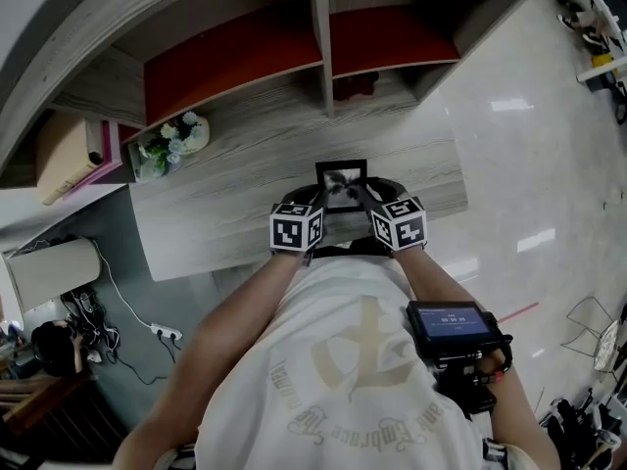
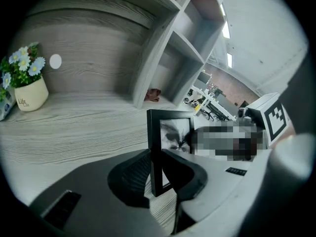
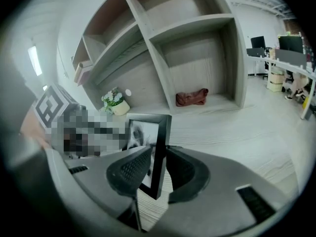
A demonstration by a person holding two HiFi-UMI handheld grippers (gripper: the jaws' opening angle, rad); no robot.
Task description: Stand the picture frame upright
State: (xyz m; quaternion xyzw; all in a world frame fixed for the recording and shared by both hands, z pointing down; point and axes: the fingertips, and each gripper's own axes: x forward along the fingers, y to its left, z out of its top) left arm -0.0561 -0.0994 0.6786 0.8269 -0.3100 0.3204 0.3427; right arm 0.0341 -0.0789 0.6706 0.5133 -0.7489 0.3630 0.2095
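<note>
A small black picture frame (image 1: 341, 186) with a dark flower print stands upright on the grey wooden desk (image 1: 225, 204), close to its front edge. My left gripper (image 1: 316, 204) is shut on the frame's left side. In the left gripper view the frame's black edge (image 2: 157, 147) sits pinched between the two ribbed pads of the gripper (image 2: 157, 171). My right gripper (image 1: 368, 200) is shut on the frame's right side. In the right gripper view the frame (image 3: 148, 132) is tilted slightly and clamped between the pads of that gripper (image 3: 158, 169).
A white pot of flowers (image 1: 181, 135) stands at the desk's back left. A red-brown cloth (image 1: 355, 86) lies in a shelf compartment behind the frame, beside the upright divider (image 1: 320, 37). The desk's front edge is just under the grippers.
</note>
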